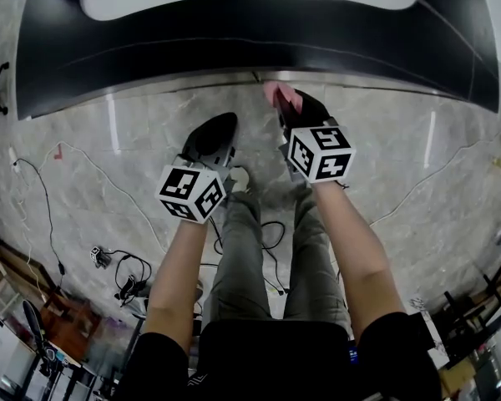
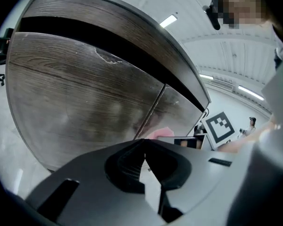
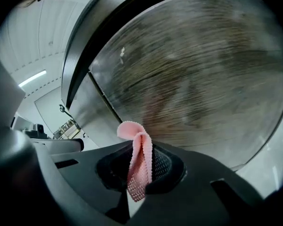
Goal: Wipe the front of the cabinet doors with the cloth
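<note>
The cabinet doors [image 1: 259, 36] are dark wood grain, running across the top of the head view; they also fill the left gripper view [image 2: 80, 93] and the right gripper view [image 3: 203, 74]. A pink cloth [image 3: 138, 161] is pinched in my right gripper [image 3: 140, 166], which is shut on it, a folded loop poking out toward the door. From the head view, my right gripper [image 1: 294, 109] holds the cloth [image 1: 279, 94] close to the foot of the doors. My left gripper [image 1: 220, 130] hangs beside it over the floor, shut on nothing [image 2: 145, 146]. The cloth [image 2: 160, 133] shows past the left jaws.
A vertical seam [image 3: 103, 97] splits two doors. Grey marble floor [image 1: 401, 157] lies below the cabinet. Cables [image 1: 42, 190] trail at the left, with clutter [image 1: 33, 324] at the lower left and lower right. The person's legs [image 1: 259, 249] stand under the grippers.
</note>
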The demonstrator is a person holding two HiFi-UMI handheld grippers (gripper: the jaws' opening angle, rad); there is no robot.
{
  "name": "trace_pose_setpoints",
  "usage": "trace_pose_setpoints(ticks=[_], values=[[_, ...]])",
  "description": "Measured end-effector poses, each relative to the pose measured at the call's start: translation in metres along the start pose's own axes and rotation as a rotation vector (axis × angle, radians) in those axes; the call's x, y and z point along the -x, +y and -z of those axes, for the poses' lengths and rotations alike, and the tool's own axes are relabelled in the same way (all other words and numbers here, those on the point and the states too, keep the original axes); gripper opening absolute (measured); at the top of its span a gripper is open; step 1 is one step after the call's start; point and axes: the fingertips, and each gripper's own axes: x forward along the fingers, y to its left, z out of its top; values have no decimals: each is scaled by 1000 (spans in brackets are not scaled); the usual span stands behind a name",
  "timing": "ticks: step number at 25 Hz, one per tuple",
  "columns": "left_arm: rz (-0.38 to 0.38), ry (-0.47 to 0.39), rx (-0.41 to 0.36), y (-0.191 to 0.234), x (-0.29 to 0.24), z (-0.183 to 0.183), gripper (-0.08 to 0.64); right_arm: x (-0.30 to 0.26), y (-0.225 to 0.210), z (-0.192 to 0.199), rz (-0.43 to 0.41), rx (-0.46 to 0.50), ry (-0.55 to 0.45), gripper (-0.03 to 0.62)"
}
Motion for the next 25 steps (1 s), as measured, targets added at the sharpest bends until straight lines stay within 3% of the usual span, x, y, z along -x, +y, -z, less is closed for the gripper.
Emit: trace_pose_setpoints(ticks=[8,25], values=[[9,16,-10,-11,-20,2,8,0,-26,-4,9,2,7,43],[87,62,-56,-97,-85,10,8,69,-131,-16,102,-52,-37,43]])
